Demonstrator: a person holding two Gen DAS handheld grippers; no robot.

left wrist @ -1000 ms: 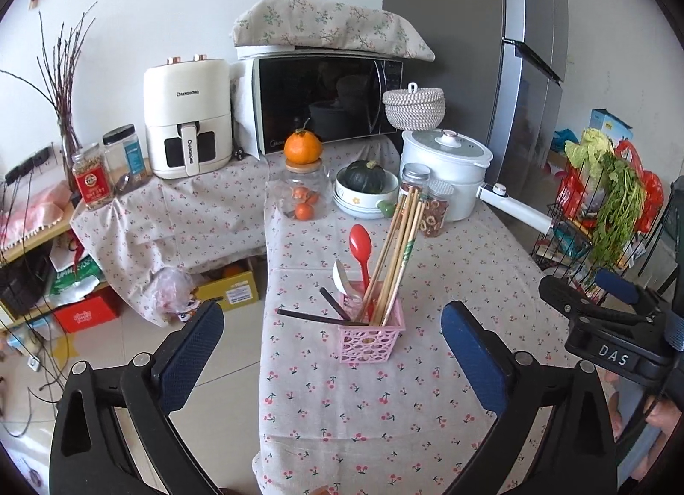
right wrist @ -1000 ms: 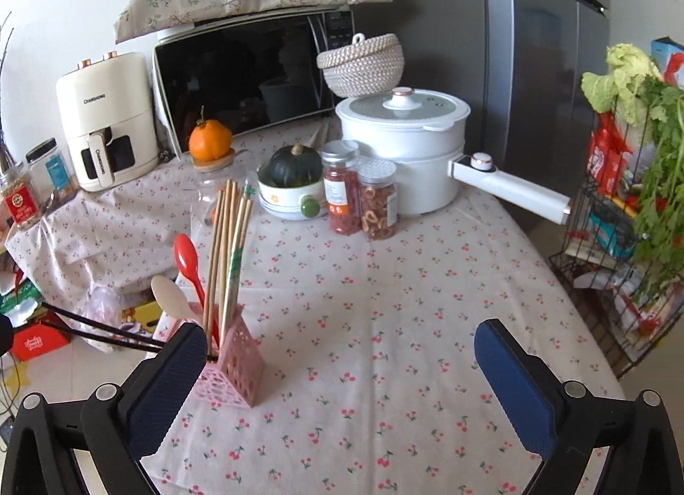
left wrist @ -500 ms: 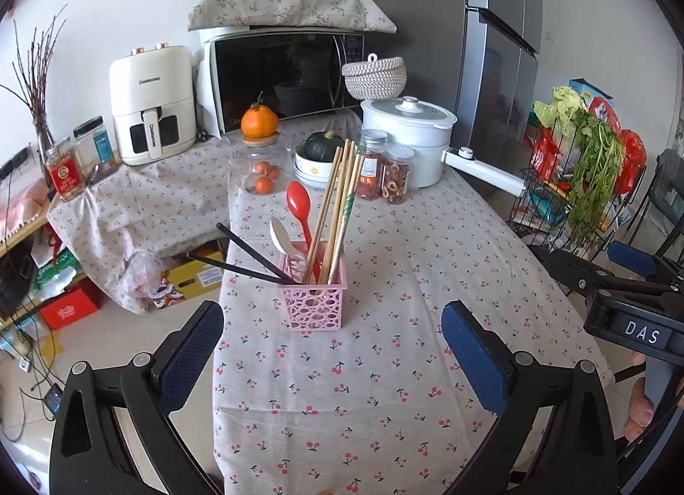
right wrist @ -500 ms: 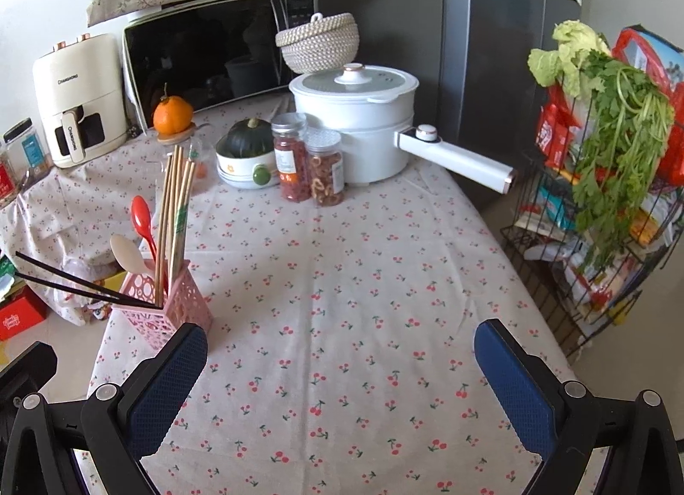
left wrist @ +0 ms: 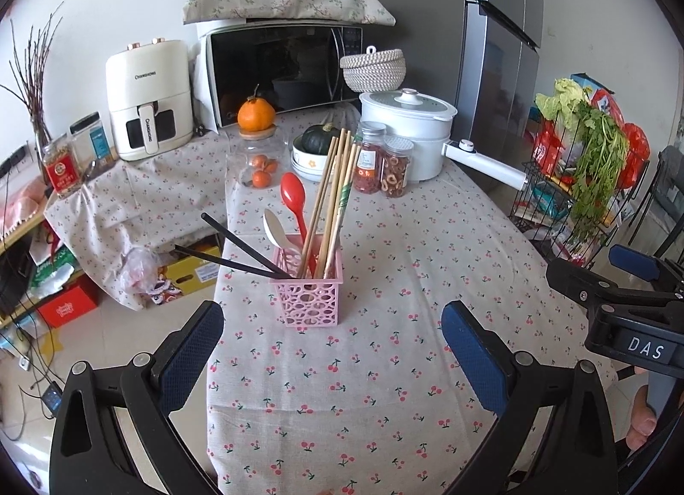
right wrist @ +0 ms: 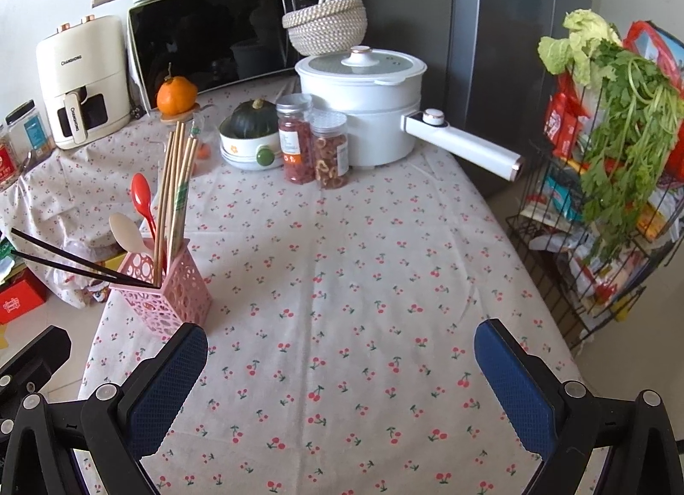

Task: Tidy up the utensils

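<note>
Standing near the left edge of the cherry-print tablecloth (left wrist: 384,366), the pink perforated plastic utensil basket (left wrist: 308,300) is holding everything the task is about, with nothing loose lying on the cloth around it, so the sorting is looking close to finished. Leaning upright inside are the bundle of long wooden chopsticks (left wrist: 335,195), the red plastic spoon (left wrist: 294,198) and the pale cream spoon (left wrist: 273,229), while the two black chopsticks (left wrist: 233,247) are slanting far out over the basket's left rim and past the table edge. Those black sticks are probably what is calling for care: the better move would be taking them near the rim, where they cross, and tipping them upright alongside the wooden bundle, because pulling at their far ends could lever the light basket over. The left gripper (left wrist: 333,362) is hovering spread wide and empty just in front of the basket, its blue-padded fingers (left wrist: 194,343) sitting to either side of it and touching nothing. The right gripper (right wrist: 340,384) is likewise gaping wide and carrying nothing, hanging over bare cloth to the right of the basket, well apart from it. Farther back, two clear spice jars (left wrist: 384,166), a white lidded pot with a long handle (left wrist: 406,127) and a dark-doored microwave (left wrist: 282,67) are sitting well clear of the working area.
</note>
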